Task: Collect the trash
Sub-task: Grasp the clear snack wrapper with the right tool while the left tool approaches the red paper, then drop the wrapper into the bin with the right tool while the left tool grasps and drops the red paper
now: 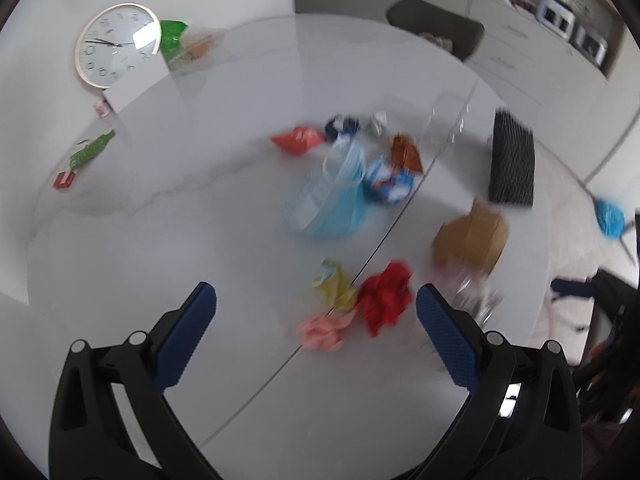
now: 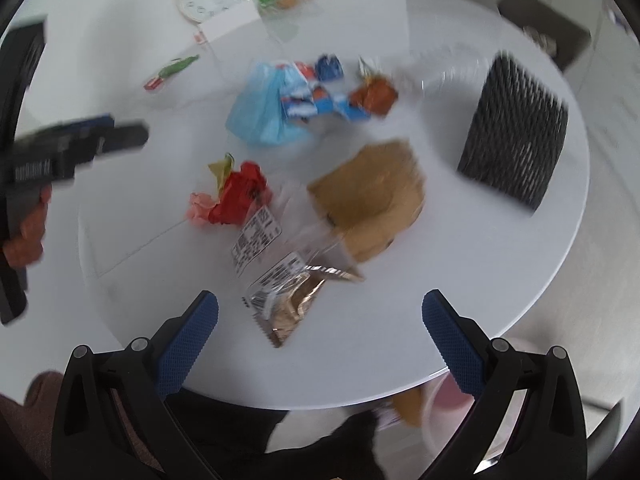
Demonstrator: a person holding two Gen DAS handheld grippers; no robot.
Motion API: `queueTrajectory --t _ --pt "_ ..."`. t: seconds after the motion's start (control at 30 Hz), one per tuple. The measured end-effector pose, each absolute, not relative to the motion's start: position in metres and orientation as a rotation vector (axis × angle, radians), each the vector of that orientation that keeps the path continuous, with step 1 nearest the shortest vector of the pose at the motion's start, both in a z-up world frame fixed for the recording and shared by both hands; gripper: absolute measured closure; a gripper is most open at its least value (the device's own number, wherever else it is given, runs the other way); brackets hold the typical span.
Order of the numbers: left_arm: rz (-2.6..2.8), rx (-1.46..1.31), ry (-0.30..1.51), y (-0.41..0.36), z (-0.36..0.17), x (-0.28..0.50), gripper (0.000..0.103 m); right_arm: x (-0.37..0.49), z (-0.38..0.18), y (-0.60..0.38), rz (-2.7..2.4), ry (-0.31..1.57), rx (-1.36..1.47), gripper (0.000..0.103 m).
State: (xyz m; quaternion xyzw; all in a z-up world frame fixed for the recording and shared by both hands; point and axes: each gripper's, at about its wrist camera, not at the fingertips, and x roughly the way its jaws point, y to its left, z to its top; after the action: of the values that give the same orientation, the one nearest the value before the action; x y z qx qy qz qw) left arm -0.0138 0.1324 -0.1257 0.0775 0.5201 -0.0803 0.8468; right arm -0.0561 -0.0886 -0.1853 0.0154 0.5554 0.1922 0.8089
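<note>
Trash lies scattered on a round white table. Crumpled red paper, a pink scrap and a yellow-green scrap sit just beyond my open left gripper. A light blue plastic bag, blue-and-white wrappers and a red packet lie farther back. A brown paper bag and clear labelled snack wrappers lie ahead of my open right gripper. A black mesh bin stands at the right. Both views are blurred.
A white wall clock leans at the table's far left beside a green bag. A green-and-red packet lies near the left edge. A dark chair stands behind the table. In the right wrist view the left gripper body enters from the left.
</note>
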Motion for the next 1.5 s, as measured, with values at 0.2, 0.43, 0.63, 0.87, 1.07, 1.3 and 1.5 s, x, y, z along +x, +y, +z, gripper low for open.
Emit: queueTrajectory --t 0.2,0.43,0.63,0.87,1.07,1.3,1.5 --pt "-0.256 0.16 1.169 0.147 -0.163 -0.012 0.007 -0.046 -0.205 -0.079 0.291 1.25 0.157 0.002" --pt "-0.336 0.257 1.166 0.143 -0.176 -0.008 0.007 -0.028 -0.222 -0.055 0.157 1.294 0.262 0.002" --pt "-0.436 0.291 1.142 0.135 -0.168 -0.002 0.007 -0.018 -0.238 -0.044 0.056 1.346 0.286 0.002" --pt "-0.545 0.363 1.106 0.112 -0.168 0.001 0.007 -0.015 -0.247 -0.049 0.051 1.381 0.343 0.037" --pt "-0.644 0.436 1.087 0.079 -0.181 0.0 0.02 -0.031 -0.234 -0.065 0.109 1.379 0.388 0.046" --pt "-0.655 0.49 1.127 0.05 -0.207 0.007 0.042 -0.055 -0.208 -0.102 0.051 1.342 0.375 0.046" --pt "-0.617 0.494 1.162 0.044 -0.217 0.011 0.069 -0.071 -0.201 -0.139 -0.029 1.31 0.42 0.046"
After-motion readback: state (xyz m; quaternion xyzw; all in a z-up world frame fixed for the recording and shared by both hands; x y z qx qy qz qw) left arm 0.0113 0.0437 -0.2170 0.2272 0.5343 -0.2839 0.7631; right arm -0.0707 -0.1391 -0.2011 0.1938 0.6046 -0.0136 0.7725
